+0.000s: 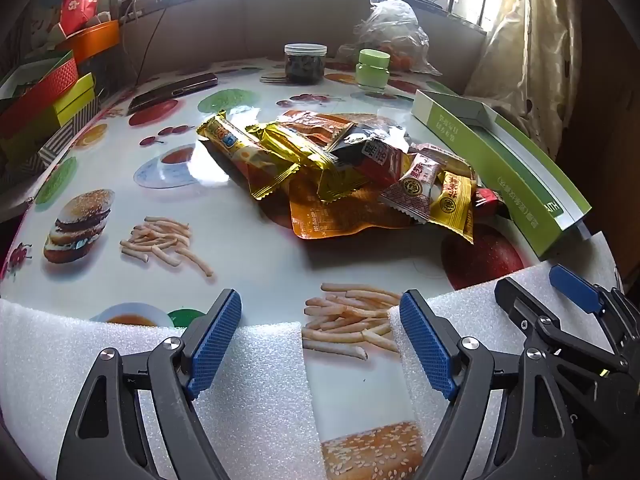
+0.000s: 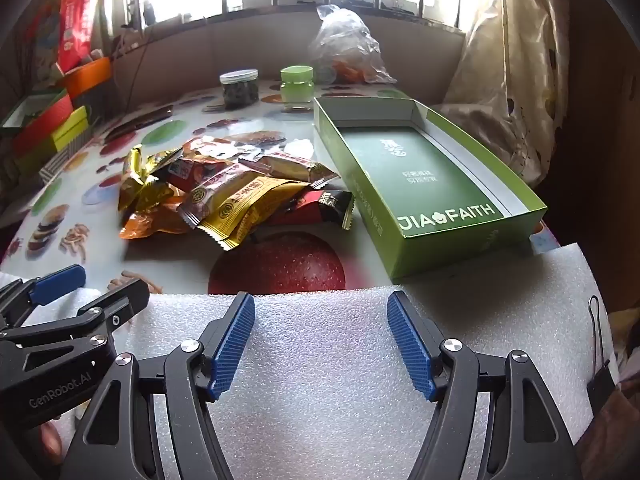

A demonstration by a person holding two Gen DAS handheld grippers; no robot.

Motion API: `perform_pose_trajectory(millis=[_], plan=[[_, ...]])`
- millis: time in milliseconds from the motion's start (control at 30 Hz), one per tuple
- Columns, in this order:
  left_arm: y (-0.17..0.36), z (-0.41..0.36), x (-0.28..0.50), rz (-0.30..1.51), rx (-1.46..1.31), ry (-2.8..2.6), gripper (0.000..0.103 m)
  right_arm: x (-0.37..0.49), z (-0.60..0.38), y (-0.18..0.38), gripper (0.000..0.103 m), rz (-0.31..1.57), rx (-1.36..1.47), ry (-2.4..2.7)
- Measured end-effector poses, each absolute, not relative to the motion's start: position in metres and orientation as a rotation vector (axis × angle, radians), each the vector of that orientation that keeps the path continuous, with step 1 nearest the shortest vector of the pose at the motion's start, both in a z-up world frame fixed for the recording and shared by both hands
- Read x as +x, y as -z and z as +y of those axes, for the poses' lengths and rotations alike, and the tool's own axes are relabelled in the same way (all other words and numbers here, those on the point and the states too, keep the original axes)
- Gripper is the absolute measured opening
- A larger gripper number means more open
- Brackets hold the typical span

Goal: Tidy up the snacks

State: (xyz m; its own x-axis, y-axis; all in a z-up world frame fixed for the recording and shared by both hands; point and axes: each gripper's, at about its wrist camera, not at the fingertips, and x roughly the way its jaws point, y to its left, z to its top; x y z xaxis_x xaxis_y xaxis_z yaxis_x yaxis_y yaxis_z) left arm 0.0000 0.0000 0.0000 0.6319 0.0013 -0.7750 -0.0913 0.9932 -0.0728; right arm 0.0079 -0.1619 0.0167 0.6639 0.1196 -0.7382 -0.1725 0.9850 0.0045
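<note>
A heap of wrapped snacks (image 1: pixel 344 168) (image 2: pixel 224 192) lies in the middle of the food-printed table: yellow, orange, red and black packets. An empty green box (image 2: pixel 424 184) (image 1: pixel 500 160) stands open just right of the heap. My left gripper (image 1: pixel 320 340) hovers open over the table's near edge, nothing between its blue pads. My right gripper (image 2: pixel 320 340) is open too, above white foam, short of the box. Each gripper shows in the other's view: the right gripper (image 1: pixel 536 292) at lower right, the left gripper (image 2: pixel 96 284) at lower left.
White foam sheets (image 2: pixel 320 360) cover the near edge. A dark-filled jar (image 1: pixel 305 63), a green jar (image 1: pixel 373 70) and a plastic bag (image 1: pixel 392 28) stand at the back. A phone (image 1: pixel 172 90) lies at back left, stacked boxes (image 1: pixel 44 100) on the left, a curtain (image 2: pixel 508 60) on the right.
</note>
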Motion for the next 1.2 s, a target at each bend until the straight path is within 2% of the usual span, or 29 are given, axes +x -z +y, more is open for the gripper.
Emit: perform_pose_trajectory(millis=[1200], plan=[[-0.0040,-0.0009,-0.0041,0.863,-0.108,-0.054,0.082,0.0045,-0.1645,-0.0177,0.069,0.809,-0.062,-0.164]])
